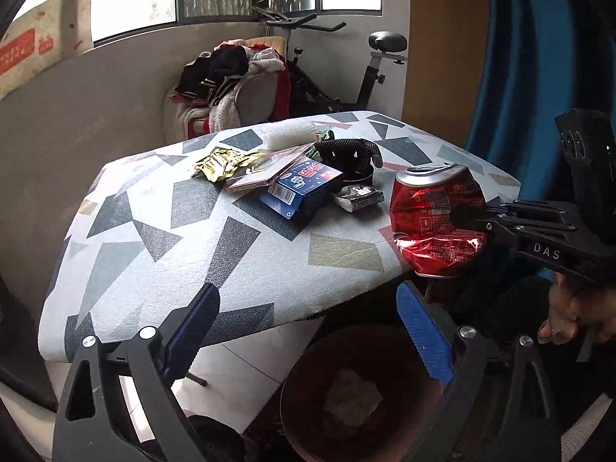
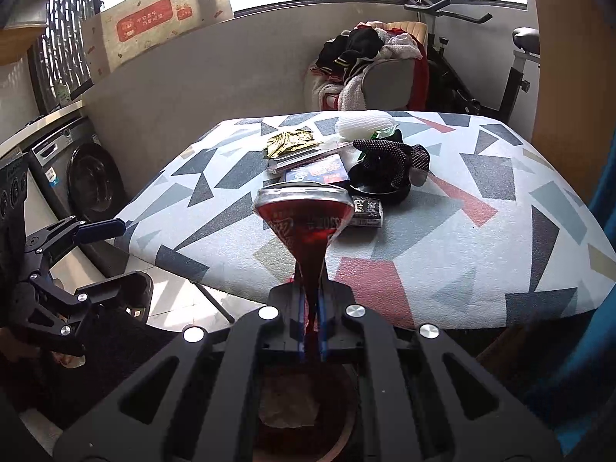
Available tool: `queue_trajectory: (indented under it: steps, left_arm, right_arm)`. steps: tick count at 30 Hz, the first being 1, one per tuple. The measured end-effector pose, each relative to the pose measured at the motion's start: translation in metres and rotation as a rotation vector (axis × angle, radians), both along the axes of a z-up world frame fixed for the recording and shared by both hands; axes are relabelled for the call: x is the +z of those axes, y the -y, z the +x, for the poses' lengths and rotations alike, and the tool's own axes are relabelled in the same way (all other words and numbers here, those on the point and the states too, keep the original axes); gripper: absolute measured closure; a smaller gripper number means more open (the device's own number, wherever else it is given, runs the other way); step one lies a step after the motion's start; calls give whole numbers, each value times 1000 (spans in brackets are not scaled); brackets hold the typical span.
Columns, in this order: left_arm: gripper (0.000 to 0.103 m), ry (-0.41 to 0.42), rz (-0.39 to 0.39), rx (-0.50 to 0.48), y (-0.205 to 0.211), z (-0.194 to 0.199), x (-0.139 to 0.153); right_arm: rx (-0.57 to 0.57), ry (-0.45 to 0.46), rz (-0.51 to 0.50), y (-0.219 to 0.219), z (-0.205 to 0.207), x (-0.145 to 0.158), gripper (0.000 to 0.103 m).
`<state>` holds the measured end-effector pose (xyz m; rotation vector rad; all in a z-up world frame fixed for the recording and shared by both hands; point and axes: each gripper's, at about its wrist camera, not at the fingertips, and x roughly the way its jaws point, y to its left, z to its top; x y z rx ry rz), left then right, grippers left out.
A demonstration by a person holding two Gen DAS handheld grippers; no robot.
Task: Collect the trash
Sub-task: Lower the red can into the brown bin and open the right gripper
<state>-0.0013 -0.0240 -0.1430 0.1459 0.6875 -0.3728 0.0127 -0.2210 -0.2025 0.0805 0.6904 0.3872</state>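
Observation:
My right gripper [image 2: 311, 300] is shut on a crushed red soda can [image 2: 304, 223], held in the air just off the table's front edge, above a dark round bin [image 2: 308, 412] with crumpled paper in it. The can [image 1: 437, 219] and the right gripper [image 1: 467, 217] also show in the left wrist view. My left gripper [image 1: 308, 331] is open and empty, low by the table's front edge, over the bin [image 1: 346, 392]. On the patterned table [image 1: 192, 238] lie a blue carton [image 1: 302, 188], a gold wrapper [image 1: 221, 163], a small black-and-white packet [image 1: 358, 194] and a white foam net [image 1: 287, 134].
A black dotted glove on a black round object [image 1: 350, 158] sits behind the carton. A chair piled with clothes [image 1: 231, 84] and an exercise bike [image 1: 346, 69] stand behind the table. A washing machine [image 2: 77, 177] is at the left; a blue curtain [image 1: 519, 57] at the right.

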Motion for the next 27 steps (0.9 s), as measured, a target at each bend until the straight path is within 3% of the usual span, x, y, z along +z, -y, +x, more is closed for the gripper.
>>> queue_trajectory:
  steps: [7,11,16,21,27]
  left_arm:
    - [11,20,2,96,-31,-9,-12]
    - [11,29,4,173,-43,-17,-30]
    - [10,29,-25,222,-55,-15,-33]
    - [10,-22,-60,283,-69,-6,-40]
    - [10,-27,-56,293,-68,-7,-42]
  right_arm:
    - [132,-91,-87,-48,-11,-50,94]
    - [209,-146,-187,-74,-16,-75,94]
    - [230,-178,-227,-82,-14,-87,94]
    - [211,-209,-211,-77,-8,-93,94]
    - [250,-257,-238,-85,-8,-103,94]
